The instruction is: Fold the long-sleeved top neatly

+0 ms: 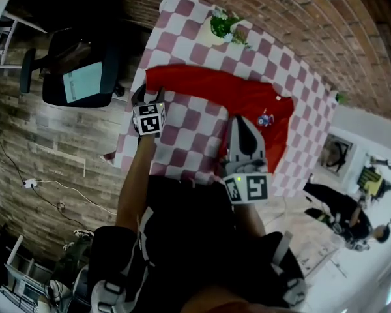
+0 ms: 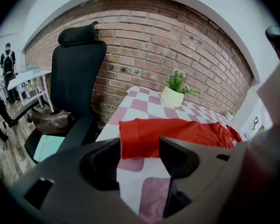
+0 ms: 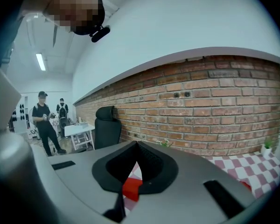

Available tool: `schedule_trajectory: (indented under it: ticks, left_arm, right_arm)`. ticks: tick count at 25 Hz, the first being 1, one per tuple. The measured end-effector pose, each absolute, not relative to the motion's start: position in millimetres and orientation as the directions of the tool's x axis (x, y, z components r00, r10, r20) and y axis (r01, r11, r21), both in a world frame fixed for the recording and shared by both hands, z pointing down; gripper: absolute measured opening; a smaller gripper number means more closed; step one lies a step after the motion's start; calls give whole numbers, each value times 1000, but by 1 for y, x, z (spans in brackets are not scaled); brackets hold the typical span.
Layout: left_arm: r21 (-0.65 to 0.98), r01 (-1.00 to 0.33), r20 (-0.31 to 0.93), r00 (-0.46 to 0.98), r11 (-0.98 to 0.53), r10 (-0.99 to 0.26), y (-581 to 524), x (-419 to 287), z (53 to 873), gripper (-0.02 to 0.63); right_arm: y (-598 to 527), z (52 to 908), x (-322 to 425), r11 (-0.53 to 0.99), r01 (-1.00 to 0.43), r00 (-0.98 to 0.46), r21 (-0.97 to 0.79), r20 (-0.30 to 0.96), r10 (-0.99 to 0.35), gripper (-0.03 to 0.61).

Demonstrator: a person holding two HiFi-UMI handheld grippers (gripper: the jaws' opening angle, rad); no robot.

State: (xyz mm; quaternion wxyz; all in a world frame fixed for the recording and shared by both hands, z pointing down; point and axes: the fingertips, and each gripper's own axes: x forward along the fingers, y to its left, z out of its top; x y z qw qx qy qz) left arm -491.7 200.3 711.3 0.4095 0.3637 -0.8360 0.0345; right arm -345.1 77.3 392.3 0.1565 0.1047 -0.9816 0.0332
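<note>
The red long-sleeved top (image 1: 221, 93) lies flat across the red-and-white checked table (image 1: 189, 122), with a small print (image 1: 266, 118) near its right end. My left gripper (image 1: 150, 93) hovers just short of the top's left edge, its jaws wide open and nothing between them. In the left gripper view that folded edge of the top (image 2: 144, 139) shows ahead between the open left gripper (image 2: 139, 144). My right gripper (image 1: 240, 119) hangs over the top's near edge, shut and holding nothing. In the right gripper view the right gripper (image 3: 136, 147) is closed, with a bit of the red top (image 3: 130, 189) below.
A potted plant (image 1: 225, 26) stands at the table's far side, behind the top. A black office chair (image 1: 78, 70) sits off the table's left edge, by the brick wall (image 2: 177, 41). People stand in the room to the right (image 1: 342, 214).
</note>
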Motion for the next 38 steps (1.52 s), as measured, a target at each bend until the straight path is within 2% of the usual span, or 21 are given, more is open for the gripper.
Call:
schedule_trajectory:
  ticks: [5,10,12,15,28,38]
  left_arm:
    - [255,-614,754,-357,747,-551,200,-493,729,238]
    - [236,-626,771,-345,743,-535,201,-492,742,177]
    - [241,-631,773,-335,738,-539,200,-490,743,109]
    - [248,-635,769,-330,731,-547,198,-487,741,88]
    - [192,-750,635,-397,633,-663,158,-484,646,80]
    - [141,-832,538,-390,536,-747,106,-418,576,78]
  right_arm:
    - [69,395,-342,969,-243,-921,-32,322,-220,8]
    - [63,396,-338,962,-273,-912,-30,327,-249,8]
    - [59,397,-334,957,-287,-907,-27,329,-263,8]
    - [55,397,-326,950,-312,-898,-22,334,-288,8]
    - [21,391,-259,896,-442,-858,-36,308,-411,8]
    - [-14,378,-170,857,-514,-830,-38,274,-485,8]
